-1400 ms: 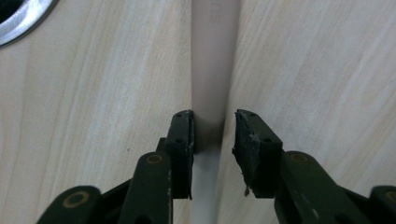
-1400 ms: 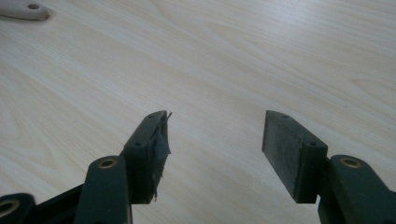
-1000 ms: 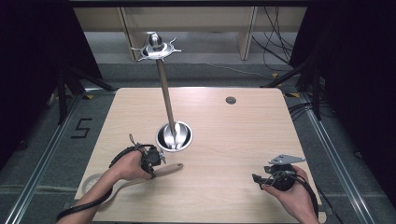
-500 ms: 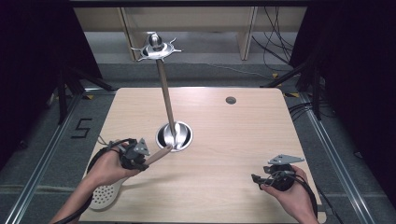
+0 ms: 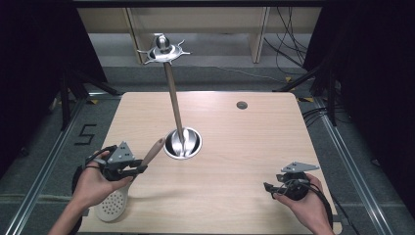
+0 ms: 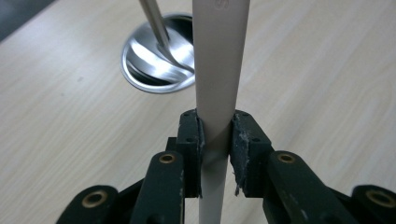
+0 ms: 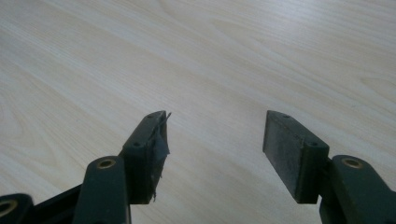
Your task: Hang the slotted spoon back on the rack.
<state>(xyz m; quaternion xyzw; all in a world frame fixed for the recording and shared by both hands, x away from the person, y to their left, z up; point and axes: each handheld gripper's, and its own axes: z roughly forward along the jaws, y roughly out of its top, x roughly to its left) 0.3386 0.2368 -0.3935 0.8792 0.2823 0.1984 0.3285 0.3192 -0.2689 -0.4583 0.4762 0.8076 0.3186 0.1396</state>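
Observation:
A slotted spoon with a beige handle (image 5: 153,150) and a white perforated head (image 5: 113,206) is held off the table at the front left. My left gripper (image 5: 140,169) is shut on its handle (image 6: 217,70), both pads pressing the shaft; the handle tip points toward the metal stand. The stand's round shiny base (image 5: 183,143) sits mid-table, its thin pole (image 5: 172,95) rising to a hooked top (image 5: 163,49). The base (image 6: 158,60) lies just beyond the held handle. My right gripper (image 5: 268,187) rests at the front right, jaws open over bare wood (image 7: 215,135).
The light wooden table (image 5: 244,147) has a small dark round grommet (image 5: 242,105) near its far edge. Black frame legs and cables stand on the floor around the table. A person's hands hold both grippers at the near edge.
The left hand has moved left and upward with the spoon. The handle, earlier lying low along the table, now tilts up toward the stand. The right hand has stayed still.

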